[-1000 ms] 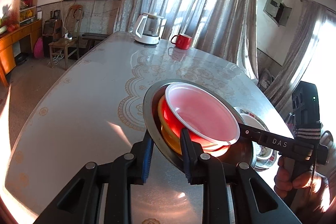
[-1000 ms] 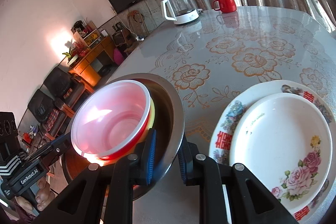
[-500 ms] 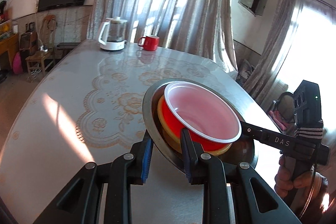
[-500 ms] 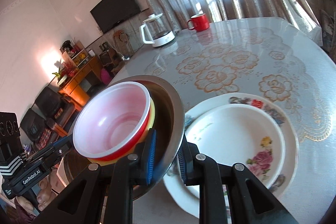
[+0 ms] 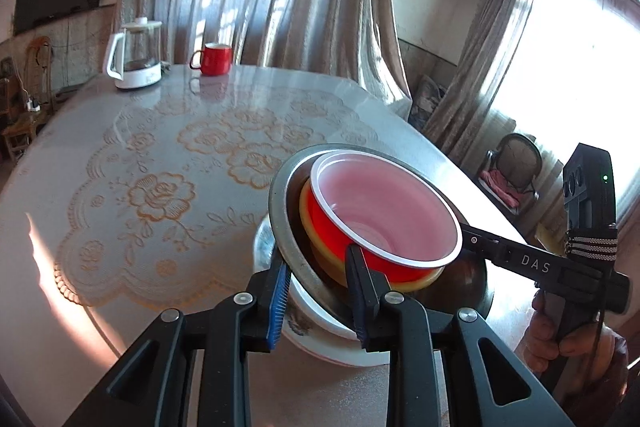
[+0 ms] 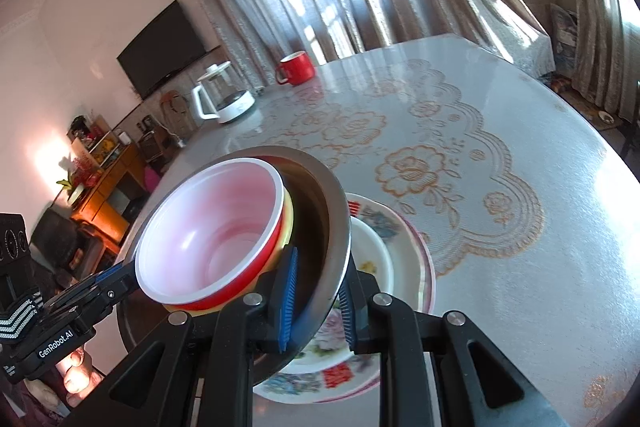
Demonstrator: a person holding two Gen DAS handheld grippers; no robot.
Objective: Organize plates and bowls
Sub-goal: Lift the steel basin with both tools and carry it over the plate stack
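A steel bowl (image 5: 280,203) (image 6: 332,219) holds a yellow bowl (image 5: 306,211) (image 6: 287,223) with a red plastic bowl (image 5: 384,211) (image 6: 208,235) nested inside. My left gripper (image 5: 318,293) is shut on the steel bowl's near rim. My right gripper (image 6: 318,301) is shut on the opposite rim. Together they hold the stack in the air, over two stacked floral plates (image 6: 412,267) (image 5: 320,343) on the table. The plates are partly hidden under the bowl.
The round table (image 6: 500,211) has a lace-pattern cover. A white kettle (image 5: 136,55) (image 6: 224,99) and a red mug (image 5: 214,59) (image 6: 296,69) stand at its far edge. Curtains and chairs lie beyond the table.
Both grippers have carried the bowl stack sideways across the table. It now hangs over the floral plates, which were beside it before.
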